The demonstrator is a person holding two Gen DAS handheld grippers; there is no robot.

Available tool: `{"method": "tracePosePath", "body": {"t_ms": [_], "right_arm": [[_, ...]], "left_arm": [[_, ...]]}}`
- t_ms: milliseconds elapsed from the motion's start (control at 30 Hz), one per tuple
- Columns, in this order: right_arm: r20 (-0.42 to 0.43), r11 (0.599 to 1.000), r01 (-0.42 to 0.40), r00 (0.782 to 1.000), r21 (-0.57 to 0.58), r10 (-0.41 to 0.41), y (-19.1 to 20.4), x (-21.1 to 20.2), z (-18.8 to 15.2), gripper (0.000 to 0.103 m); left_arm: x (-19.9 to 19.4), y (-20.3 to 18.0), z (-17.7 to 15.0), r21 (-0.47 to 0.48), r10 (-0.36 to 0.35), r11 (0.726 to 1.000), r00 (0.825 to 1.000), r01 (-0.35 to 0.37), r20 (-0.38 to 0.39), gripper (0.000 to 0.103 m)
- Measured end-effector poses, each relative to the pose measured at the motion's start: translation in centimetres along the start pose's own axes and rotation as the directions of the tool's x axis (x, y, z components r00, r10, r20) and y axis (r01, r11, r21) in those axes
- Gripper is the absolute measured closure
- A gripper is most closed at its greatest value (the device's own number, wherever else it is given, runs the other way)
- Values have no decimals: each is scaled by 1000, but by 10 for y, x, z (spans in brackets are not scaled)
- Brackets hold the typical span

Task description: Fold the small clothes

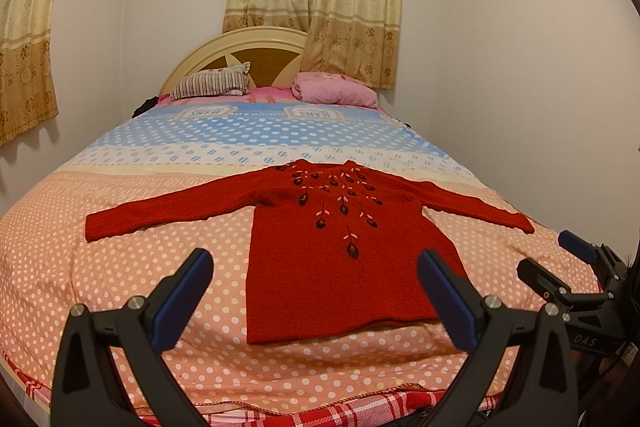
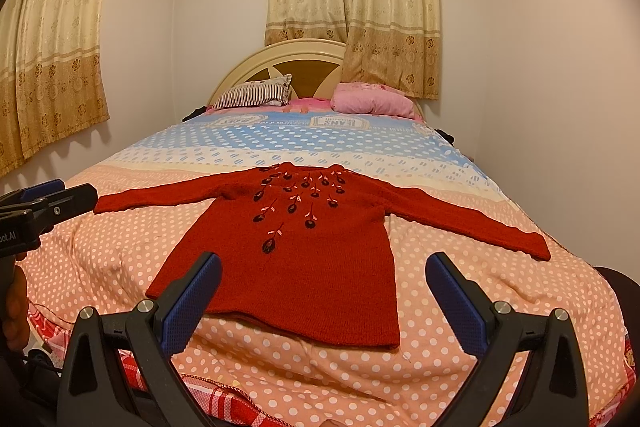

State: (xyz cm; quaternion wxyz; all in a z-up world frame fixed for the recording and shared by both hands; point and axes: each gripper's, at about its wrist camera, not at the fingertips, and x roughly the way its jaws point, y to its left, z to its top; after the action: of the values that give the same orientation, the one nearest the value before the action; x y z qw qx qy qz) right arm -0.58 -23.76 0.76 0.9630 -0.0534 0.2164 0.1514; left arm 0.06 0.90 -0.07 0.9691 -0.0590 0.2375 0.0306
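Observation:
A small red knitted sweater (image 1: 332, 259) (image 2: 304, 255) with dark embroidered flowers on the chest lies flat on the bed, front up, both sleeves stretched out sideways and its hem toward me. My left gripper (image 1: 316, 299) hangs open above the near edge of the bed, in front of the hem, holding nothing. My right gripper (image 2: 324, 303) is also open and empty, just short of the hem. In the left wrist view the right gripper (image 1: 568, 259) shows at the right edge; in the right wrist view the left gripper (image 2: 60, 199) shows at the left edge.
The bed (image 1: 120, 267) wears a polka-dot cover, peach near me and blue farther back. A striped pillow (image 1: 212, 85) and a pink pillow (image 1: 336, 91) lie by the headboard (image 1: 240, 47). Curtains hang behind and to the left; white walls close in on both sides.

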Motion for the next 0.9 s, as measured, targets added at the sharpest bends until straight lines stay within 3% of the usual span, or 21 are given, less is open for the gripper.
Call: {"method": "tracePosePath", "body": {"t_ms": [900], "right_arm": [[-30,1000,-31,999,-3,31,-5,11,-5,1]], "left_arm": [[17,3,-8,-4,10,1000,999,-10,-49,0]]}}
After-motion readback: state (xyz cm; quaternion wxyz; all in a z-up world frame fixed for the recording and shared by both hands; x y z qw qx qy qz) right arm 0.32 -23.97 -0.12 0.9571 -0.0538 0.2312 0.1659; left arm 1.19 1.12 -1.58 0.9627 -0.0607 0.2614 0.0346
